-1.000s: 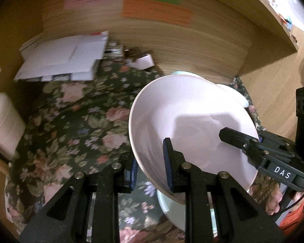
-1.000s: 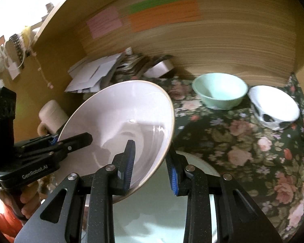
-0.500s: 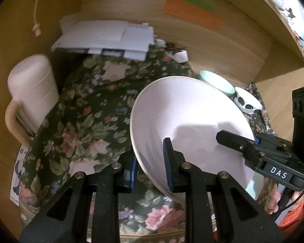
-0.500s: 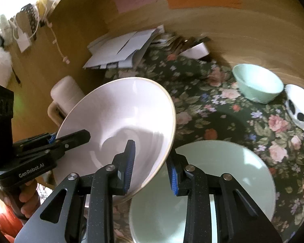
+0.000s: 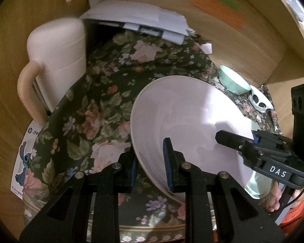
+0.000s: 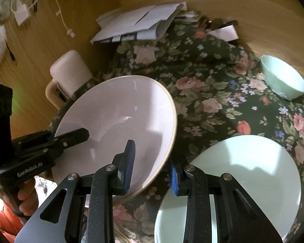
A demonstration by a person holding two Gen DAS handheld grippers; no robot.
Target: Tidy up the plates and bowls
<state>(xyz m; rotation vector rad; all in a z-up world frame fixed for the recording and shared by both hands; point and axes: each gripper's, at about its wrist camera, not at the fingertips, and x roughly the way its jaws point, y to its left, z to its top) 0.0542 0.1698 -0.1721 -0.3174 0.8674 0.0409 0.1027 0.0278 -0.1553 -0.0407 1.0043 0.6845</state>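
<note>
Held in mid-air above the floral tablecloth [image 5: 103, 105], tilted: a large pale pink bowl [image 5: 184, 121], gripped from both sides. Left gripper [image 5: 150, 168] closed down on the bowl's near rim, one blue pad inside the wall, the other outside. Right gripper [image 6: 151, 167] likewise pinched on the opposite rim, inner pad against the pink inside, outer pad behind the wall. Each gripper visible in the other's view, reaching over the bowl's edge. Just beside and below the bowl on the right, resting on the cloth: a pale green plate [image 6: 243, 174]. Farther back near the wooden wall, a small mint bowl [image 6: 283, 77], next to a white bowl with black patches [image 5: 260, 101]. At the left, a white jug [image 5: 58, 60]; behind, a stack of papers [image 6: 139, 22].
</note>
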